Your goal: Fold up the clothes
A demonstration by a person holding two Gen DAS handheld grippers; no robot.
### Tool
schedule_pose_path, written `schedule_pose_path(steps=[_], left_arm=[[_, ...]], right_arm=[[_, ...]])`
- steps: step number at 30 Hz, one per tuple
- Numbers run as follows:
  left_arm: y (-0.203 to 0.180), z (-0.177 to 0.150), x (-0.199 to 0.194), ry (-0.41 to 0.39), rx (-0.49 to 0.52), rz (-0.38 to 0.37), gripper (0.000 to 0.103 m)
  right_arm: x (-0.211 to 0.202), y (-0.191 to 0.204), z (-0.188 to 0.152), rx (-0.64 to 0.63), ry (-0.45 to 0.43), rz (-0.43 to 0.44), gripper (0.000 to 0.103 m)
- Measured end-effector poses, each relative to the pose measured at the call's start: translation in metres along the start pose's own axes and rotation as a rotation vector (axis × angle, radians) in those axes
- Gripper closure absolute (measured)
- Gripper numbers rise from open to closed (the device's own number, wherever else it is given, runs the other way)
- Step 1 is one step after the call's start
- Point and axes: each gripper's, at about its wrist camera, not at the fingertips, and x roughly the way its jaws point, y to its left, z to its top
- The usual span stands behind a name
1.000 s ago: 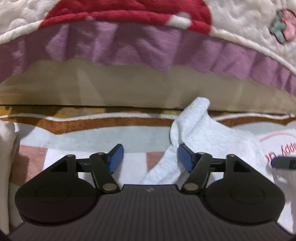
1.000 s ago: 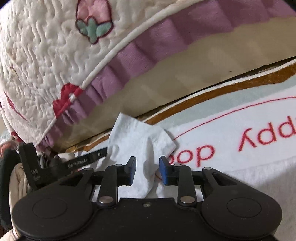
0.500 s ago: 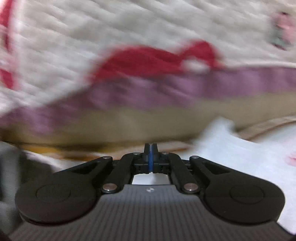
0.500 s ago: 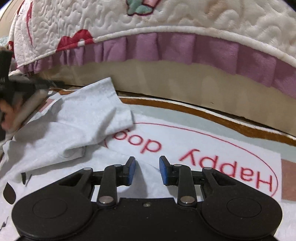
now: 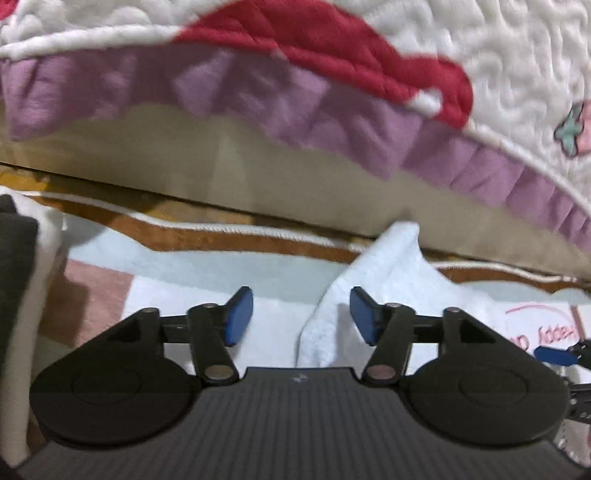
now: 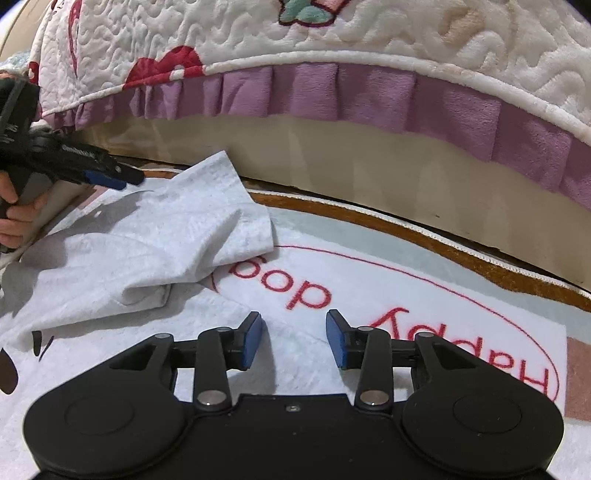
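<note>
Garment (image 6: 122, 258): a pale grey-white cloth item lying crumpled on the rug (image 6: 424, 266), at the end of the rug's red "Happy dog" lettering (image 6: 310, 291), with one corner reaching toward the quilted bed cover (image 6: 332, 33) behind the rug.

Left gripper (image 5: 301, 319): blue pads spread apart, holding nothing. A raised fold of the garment (image 5: 388, 273) sits between and beyond the pads; contact cannot be confirmed. In the right wrist view this gripper (image 6: 110, 179) hangs over the garment's far edge, gripped by a hand (image 6: 16, 218).

Right gripper (image 6: 293, 339): pads spread apart, empty, positioned over the rug beside the lettering, apart from the garment.
</note>
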Motion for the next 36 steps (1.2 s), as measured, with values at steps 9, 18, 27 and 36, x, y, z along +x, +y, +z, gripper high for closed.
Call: schedule_pose_path(steps=[9, 18, 27, 36], left_arm=[[-0.035, -0.016, 0.007, 0.008, 0.242, 0.014, 0.101], [-0.01, -0.005, -0.023, -0.107, 0.083, 0.163, 0.101], [0.016, -0.021, -0.022, -0.151, 0.024, 0.297, 0.103], [0.026, -0.025, -0.059, -0.121, 0.013, 0.2, 0.083]], right_arm=[[0.003, 0.007, 0.001, -0.015, 0.004, 0.035, 0.056], [0.005, 0.012, 0.002, -0.058, 0.009, 0.041, 0.047], [0.006, 0.019, 0.001, -0.117, 0.011, 0.024, 0.047], [0.004, 0.013, 0.001, -0.108, 0.007, 0.021, 0.053]])
